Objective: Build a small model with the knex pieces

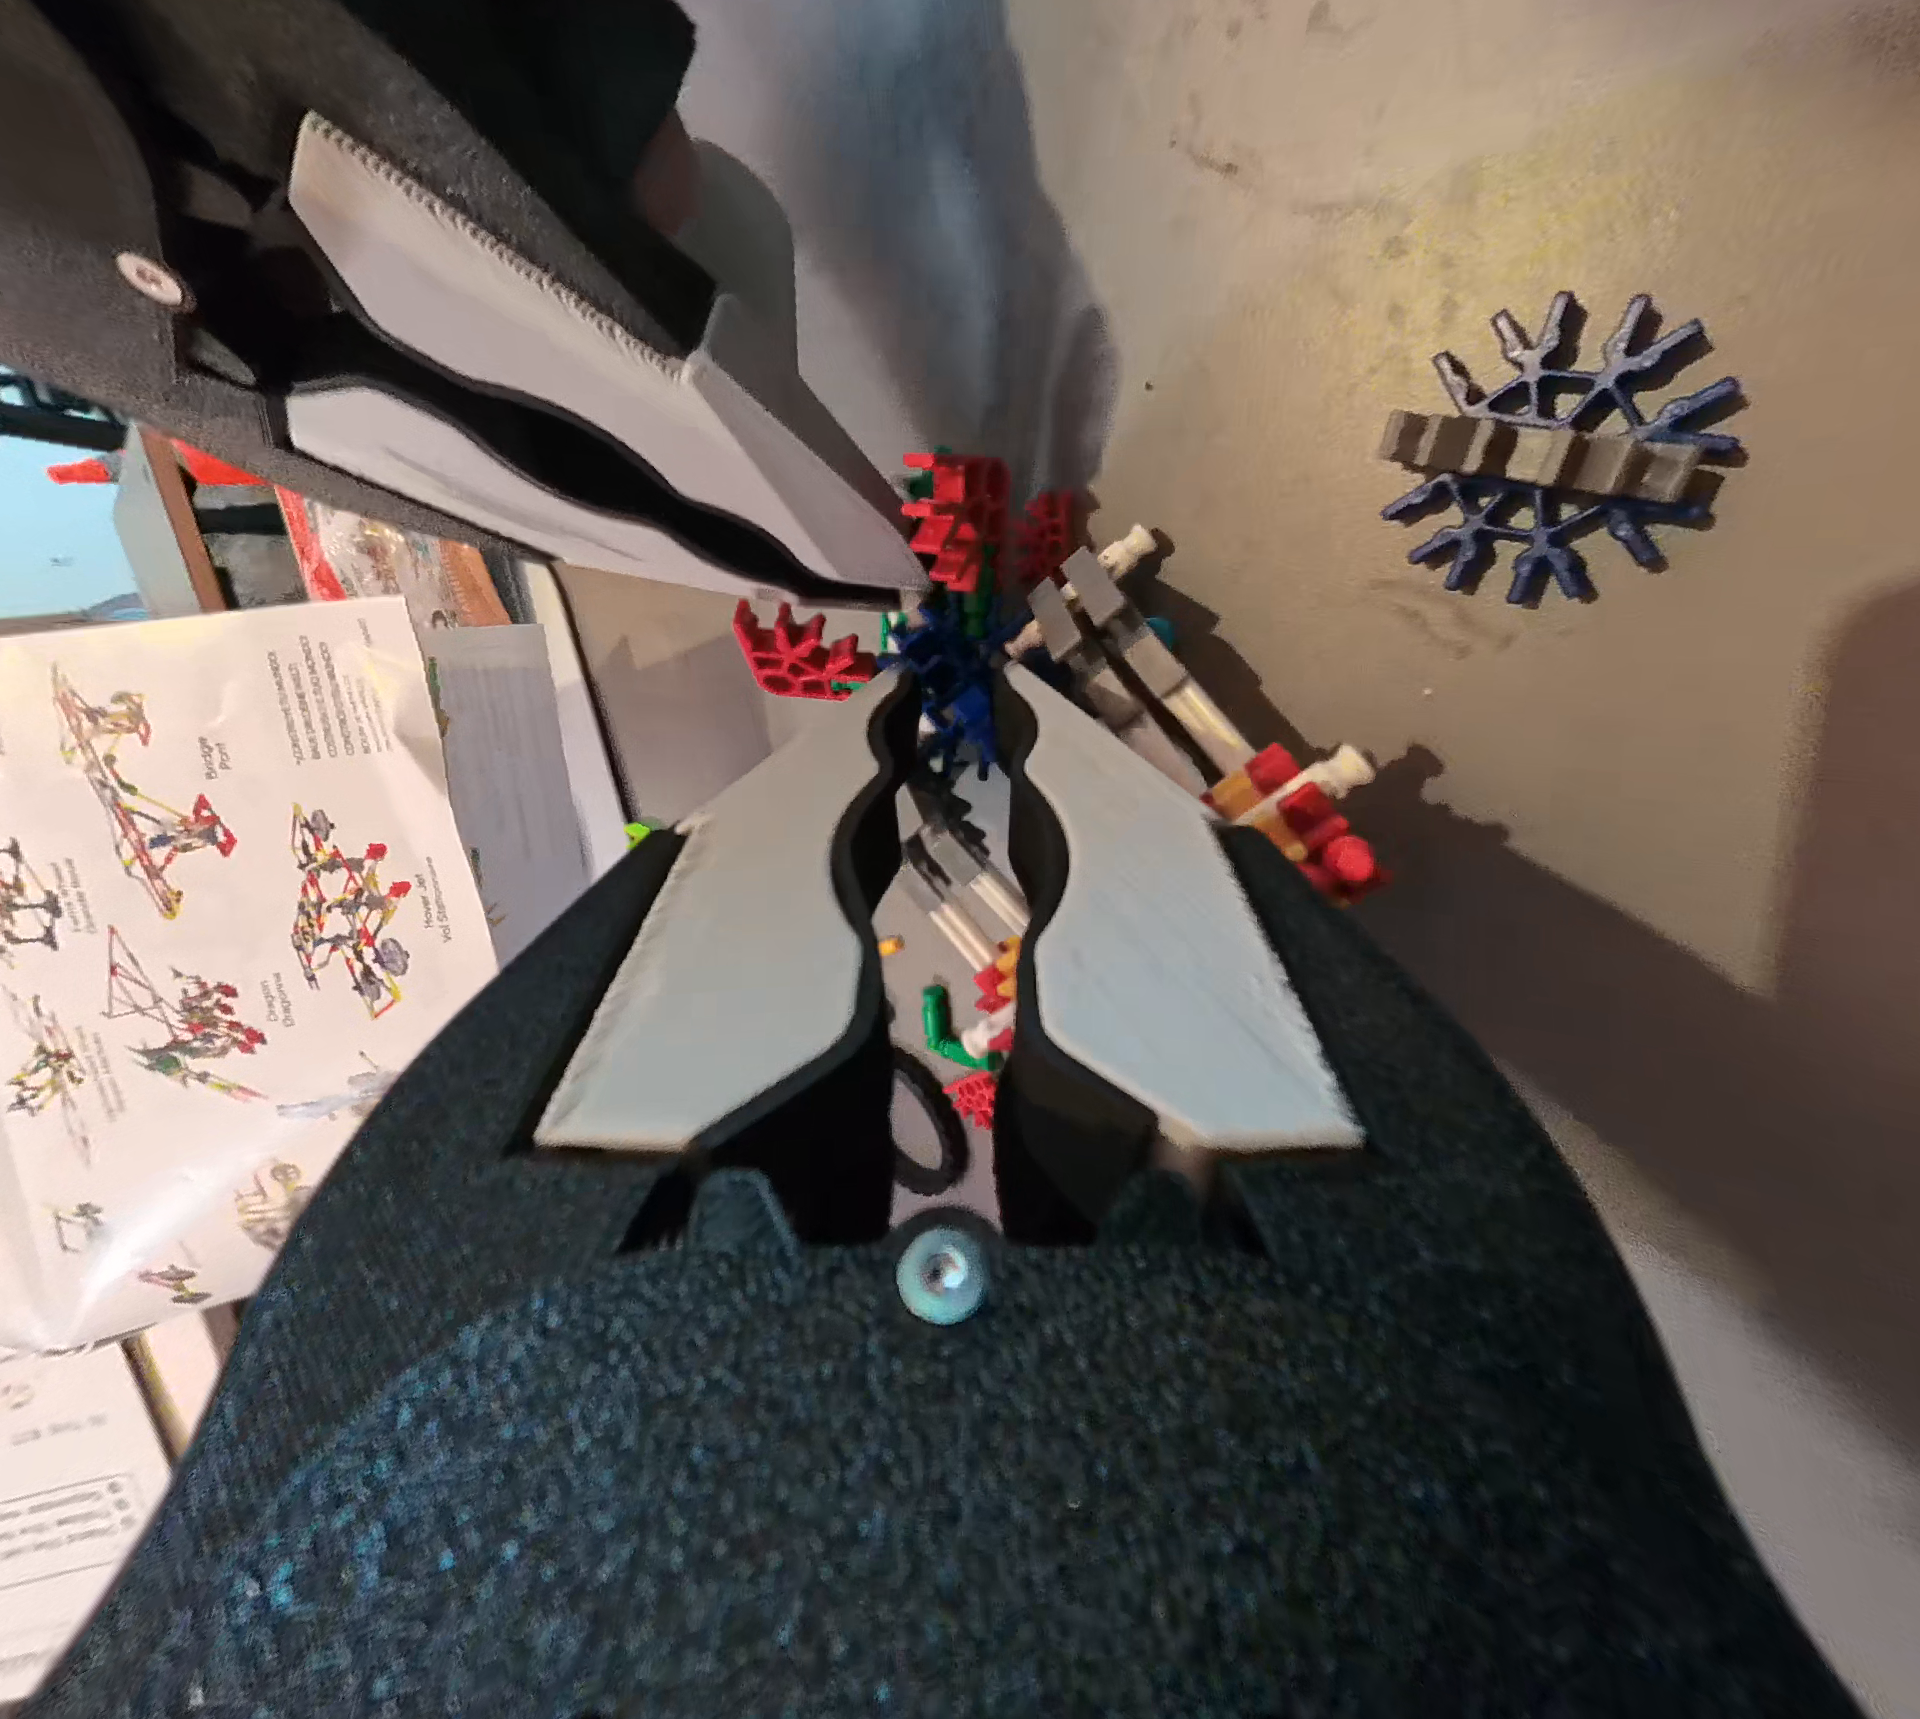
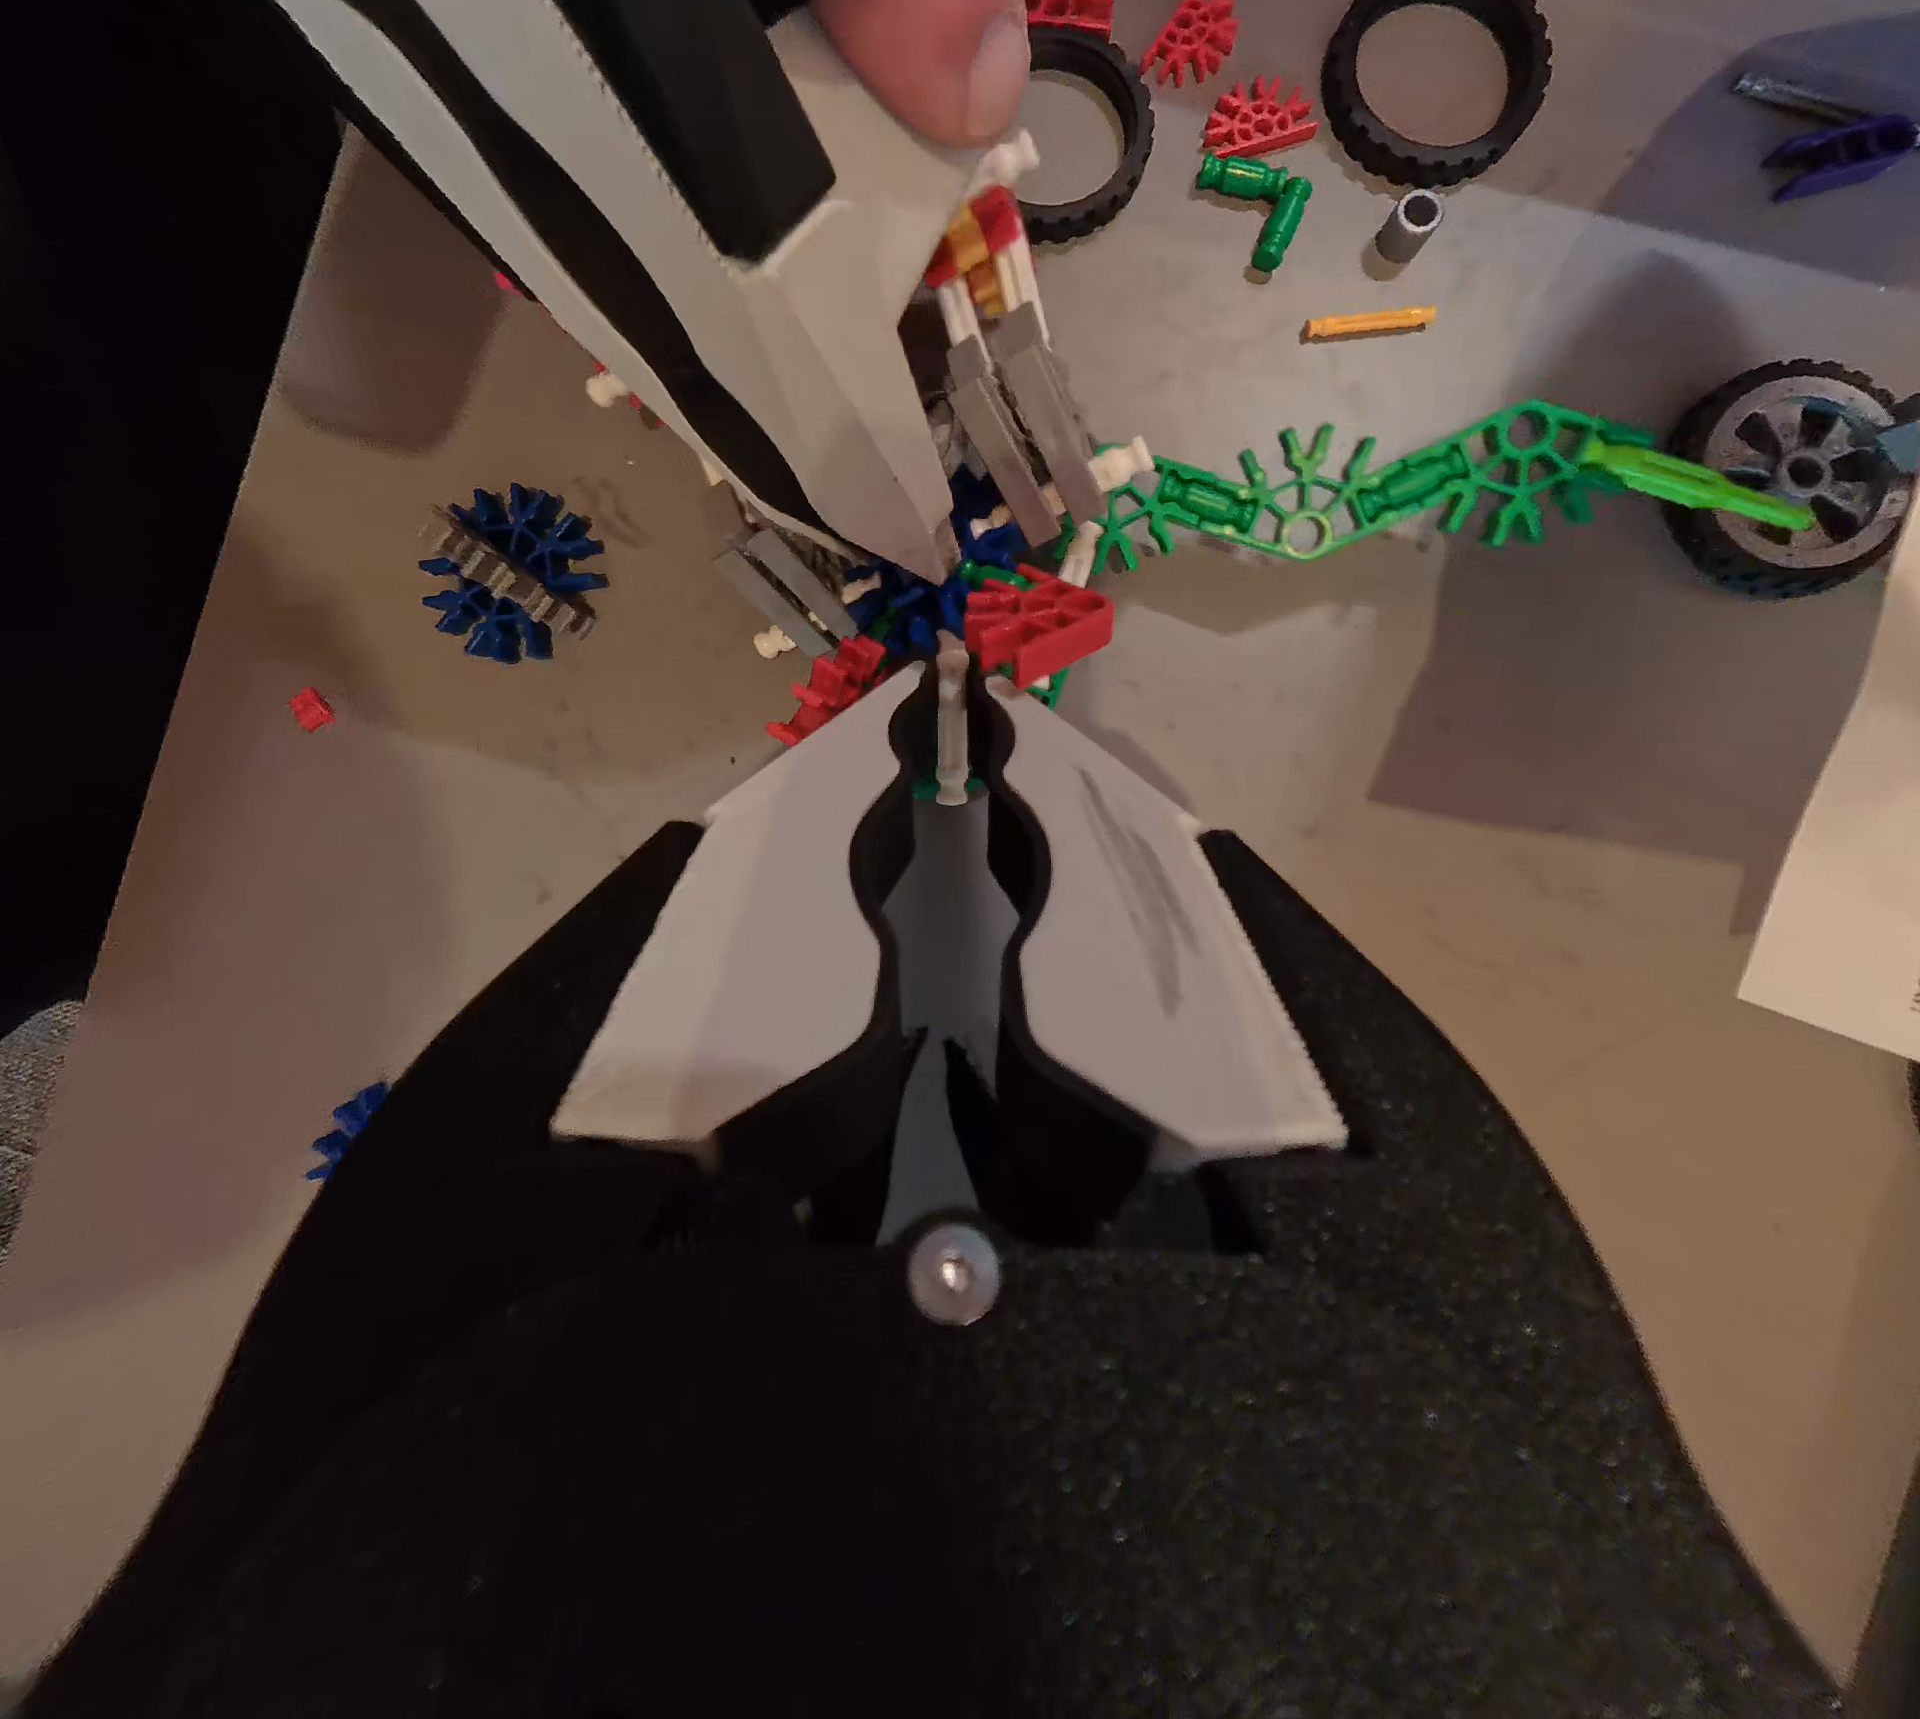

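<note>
A toy construction model of blue [image 1: 951, 693], red [image 1: 956, 516] and green connectors with grey and white rods [image 1: 1132, 682] sits between both grippers above the beige table [image 1: 1455, 111]. My left gripper [image 1: 953, 682] is shut on the model's blue connector; in the right wrist view it comes in from the upper left [image 2: 935, 568], a thumb [image 2: 966, 38] on it. My right gripper [image 2: 948, 682] is shut on a white rod [image 2: 951, 734] that sticks out of the model by a red connector [image 2: 1039, 615]. In the left wrist view it comes in from the upper left [image 1: 909, 594].
A blue snowflake connector with a grey strip [image 2: 511, 573] lies left. A green connector chain [image 2: 1351, 495] leads to a wheel [image 2: 1797, 474]. Two tyres [image 2: 1439, 71], red connectors [image 2: 1195, 28], green rods [image 2: 1257, 199], a grey spacer [image 2: 1411, 225] and an orange rod [image 2: 1369, 322] lie behind. An instruction sheet [image 1: 208, 890] lies left. The grey spacer [image 2: 1411, 225] is about 12 cm from both grippers' fingertips.
</note>
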Demonstrator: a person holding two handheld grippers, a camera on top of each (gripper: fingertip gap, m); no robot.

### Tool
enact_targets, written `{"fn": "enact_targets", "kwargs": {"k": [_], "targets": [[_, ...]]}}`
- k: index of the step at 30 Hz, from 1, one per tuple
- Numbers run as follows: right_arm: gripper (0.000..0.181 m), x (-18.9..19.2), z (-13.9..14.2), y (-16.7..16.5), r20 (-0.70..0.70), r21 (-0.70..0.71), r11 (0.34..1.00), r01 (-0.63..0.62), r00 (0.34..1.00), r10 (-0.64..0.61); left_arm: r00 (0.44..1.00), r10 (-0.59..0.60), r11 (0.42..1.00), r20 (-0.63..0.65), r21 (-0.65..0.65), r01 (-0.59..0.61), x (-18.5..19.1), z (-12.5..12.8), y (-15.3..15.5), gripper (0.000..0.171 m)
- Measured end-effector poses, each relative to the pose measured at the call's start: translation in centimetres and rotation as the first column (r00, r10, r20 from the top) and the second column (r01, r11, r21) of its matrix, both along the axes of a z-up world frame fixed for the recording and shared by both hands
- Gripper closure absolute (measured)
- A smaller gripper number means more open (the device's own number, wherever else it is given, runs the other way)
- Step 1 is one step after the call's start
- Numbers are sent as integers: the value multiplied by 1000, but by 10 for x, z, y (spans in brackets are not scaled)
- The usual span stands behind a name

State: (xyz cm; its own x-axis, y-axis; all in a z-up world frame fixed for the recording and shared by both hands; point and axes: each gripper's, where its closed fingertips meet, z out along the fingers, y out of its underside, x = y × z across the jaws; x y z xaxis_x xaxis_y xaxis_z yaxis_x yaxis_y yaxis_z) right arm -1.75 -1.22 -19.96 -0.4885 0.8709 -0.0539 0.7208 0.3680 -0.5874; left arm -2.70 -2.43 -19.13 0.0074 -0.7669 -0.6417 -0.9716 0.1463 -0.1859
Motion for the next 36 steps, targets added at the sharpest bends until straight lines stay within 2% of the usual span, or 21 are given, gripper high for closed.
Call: {"fn": "enact_targets", "kwargs": {"k": [12, 18, 20, 25, 36], "targets": [[177, 1, 0, 0, 44, 32, 999, 27, 999, -28, 997, -26, 999, -79, 26, 28, 3, 1, 1, 159], [178, 0, -1, 0, 52, 135, 991, 16, 998, -24, 995, -30, 1000, -95, 5, 31, 3, 0, 1, 159], [178, 1, -2, 1, 49, 194, 981, -3, 999, -6, 997, -22, 1000, -80, -9, 21, 3, 0, 2, 160], [177, 0, -1, 2, 15, 241, 970, -42, 999, 40, 999, -15, 999, -45, -44, 13, 1, -1, 1, 159], [173, 12, 6, 9, 1, 106, 994, -40, 999, 40, 1000, 5, 997, -2, -75, -6, -3, -5, 4, 159]]}}
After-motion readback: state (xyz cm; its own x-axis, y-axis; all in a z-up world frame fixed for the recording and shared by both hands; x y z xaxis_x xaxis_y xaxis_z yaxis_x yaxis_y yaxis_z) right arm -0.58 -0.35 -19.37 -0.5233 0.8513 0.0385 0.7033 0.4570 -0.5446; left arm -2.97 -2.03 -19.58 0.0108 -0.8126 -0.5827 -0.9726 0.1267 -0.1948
